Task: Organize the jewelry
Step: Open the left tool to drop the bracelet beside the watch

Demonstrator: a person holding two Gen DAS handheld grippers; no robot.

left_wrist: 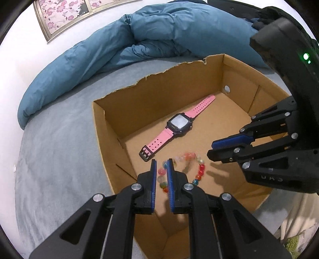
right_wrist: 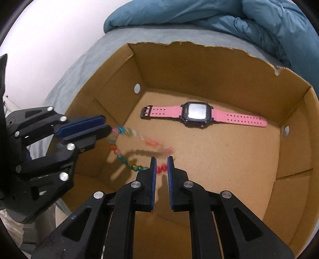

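A bracelet of coloured beads (left_wrist: 201,171) (right_wrist: 119,155) hangs just above the floor of an open cardboard box (left_wrist: 159,83) (right_wrist: 199,65), its far side blurred. My left gripper (left_wrist: 161,161) (right_wrist: 106,124) is shut on the bracelet, with beads pinched between its blue pads. My right gripper (right_wrist: 161,158) (left_wrist: 210,149) stands narrowly open beside it. Red beads show in its gap in the right wrist view, but the left wrist view shows nothing between its tips. A pink-strapped watch (left_wrist: 180,123) (right_wrist: 196,113) lies flat on the box floor behind the bracelet.
The box sits on a grey bed sheet (left_wrist: 49,159). A rumpled blue duvet (left_wrist: 159,29) (right_wrist: 259,20) lies behind the box. A framed flower picture (left_wrist: 59,16) hangs on the white wall. The box's back rim is torn and jagged.
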